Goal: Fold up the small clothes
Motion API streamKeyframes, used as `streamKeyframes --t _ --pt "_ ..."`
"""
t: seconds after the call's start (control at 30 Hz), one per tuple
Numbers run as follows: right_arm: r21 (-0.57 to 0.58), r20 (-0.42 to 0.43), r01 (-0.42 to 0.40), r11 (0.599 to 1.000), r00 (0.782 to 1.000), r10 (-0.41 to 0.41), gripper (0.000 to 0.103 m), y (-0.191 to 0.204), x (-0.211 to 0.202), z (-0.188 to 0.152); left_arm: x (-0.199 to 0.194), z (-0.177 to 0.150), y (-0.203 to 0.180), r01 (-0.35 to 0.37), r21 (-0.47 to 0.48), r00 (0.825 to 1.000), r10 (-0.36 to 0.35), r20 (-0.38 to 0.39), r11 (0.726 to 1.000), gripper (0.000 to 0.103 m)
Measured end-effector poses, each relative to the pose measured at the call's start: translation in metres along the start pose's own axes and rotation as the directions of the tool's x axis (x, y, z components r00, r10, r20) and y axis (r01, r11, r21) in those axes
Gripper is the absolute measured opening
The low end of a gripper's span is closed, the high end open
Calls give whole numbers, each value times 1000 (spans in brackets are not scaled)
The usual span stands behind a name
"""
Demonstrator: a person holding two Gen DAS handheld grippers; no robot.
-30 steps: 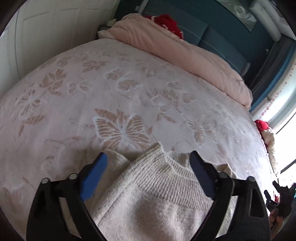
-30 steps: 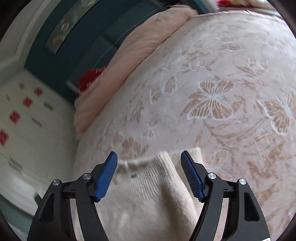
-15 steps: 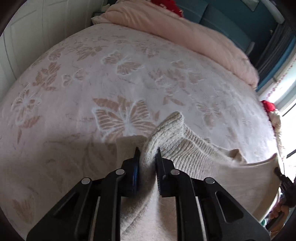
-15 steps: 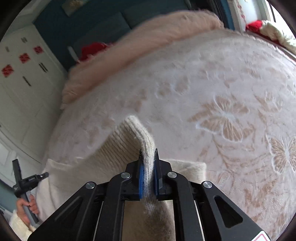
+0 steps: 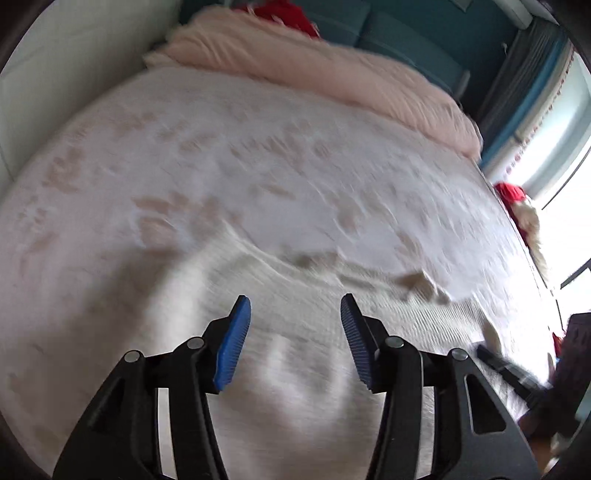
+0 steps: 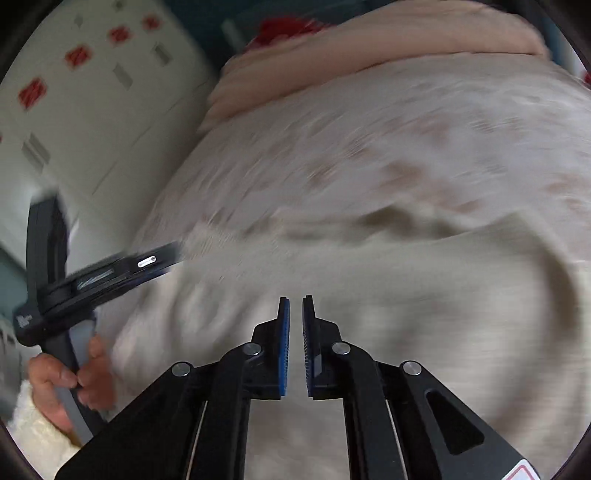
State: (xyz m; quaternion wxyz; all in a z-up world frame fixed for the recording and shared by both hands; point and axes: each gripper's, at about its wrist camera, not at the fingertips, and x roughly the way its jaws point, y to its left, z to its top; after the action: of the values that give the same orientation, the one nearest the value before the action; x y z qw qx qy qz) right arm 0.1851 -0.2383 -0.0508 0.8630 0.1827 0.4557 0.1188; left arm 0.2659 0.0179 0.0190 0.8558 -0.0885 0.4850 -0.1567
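A cream knitted sweater lies spread on the butterfly-patterned bedspread, blurred by motion. My left gripper hovers over the sweater; its jaws are opening, and nothing is between the blue pads. In the right wrist view the sweater fills the foreground under my right gripper. Its jaws are closing to a thin slit. No fold of cloth rises between them, and I cannot tell whether a thin layer is pinched. The left gripper shows at the left edge, held by a hand.
A rolled pink duvet lies along the head of the bed, with a red item behind it. A white wardrobe stands on one side. A bright window and a red-and-white soft thing are on the other.
The left gripper has let go of the sweater fold and opened. The fold that stood up in the right jaws is gone and they are closer together. Both hands swept across; the sweater lies flatter.
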Motion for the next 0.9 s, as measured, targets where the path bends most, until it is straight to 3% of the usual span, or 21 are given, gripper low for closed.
streamKeyframes --t 0.07,0.13,0.17,0.2,0.27,0.33,0.43,0.5,0.6,0.67,0.7,0.77,0.9 --pt "-33 -45 28 999 999 -29 5 7 32 -3 37 -14 -7 -45 -4 996 45 -80 999 49" --pt "-21 -26 138 990 990 -139 0 -24 39 4 63 -19 2 -92 -7 989 90 -118 996 49" --pt "40 -14 138 990 990 -138 0 -48 34 9 66 -20 8 -96 2 990 96 -100 995 49" --pt "126 -4 144 982 990 -144 0 -75 24 13 67 -18 14 -115 16 990 116 -80 993 48" --pt "242 27 198 950 977 -211 0 -119 -10 15 68 -11 28 -88 4 991 88 -97 996 45" --pt "268 67 201 942 972 -226 11 -133 -53 7 57 -4 37 -47 -33 992 43 -119 998 41" --pt "151 90 208 966 971 -223 11 -102 -97 -23 15 -7 38 -49 -38 998 47 -44 998 45" --pt "97 80 148 984 985 -156 12 -69 -99 -50 -21 -28 35 -37 -24 999 37 16 999 52" --pt "54 13 34 998 999 -34 11 -21 -71 -76 -32 -62 33 -40 -39 999 40 -6 998 52" --pt "-22 -27 31 999 999 -31 11 3 -45 -87 -26 -81 31 -30 -57 999 28 -42 998 52" --pt "-38 -38 47 998 998 -48 5 3 -38 -87 -19 -88 30 -45 -55 997 41 -65 997 52" --pt "-28 -33 142 990 989 -143 0 -24 -37 -89 -9 -96 34 -95 -42 992 91 -86 995 52" --pt "208 12 209 955 976 -216 0 -116 -89 -106 -15 -102 54 -124 -37 991 121 -57 992 46"
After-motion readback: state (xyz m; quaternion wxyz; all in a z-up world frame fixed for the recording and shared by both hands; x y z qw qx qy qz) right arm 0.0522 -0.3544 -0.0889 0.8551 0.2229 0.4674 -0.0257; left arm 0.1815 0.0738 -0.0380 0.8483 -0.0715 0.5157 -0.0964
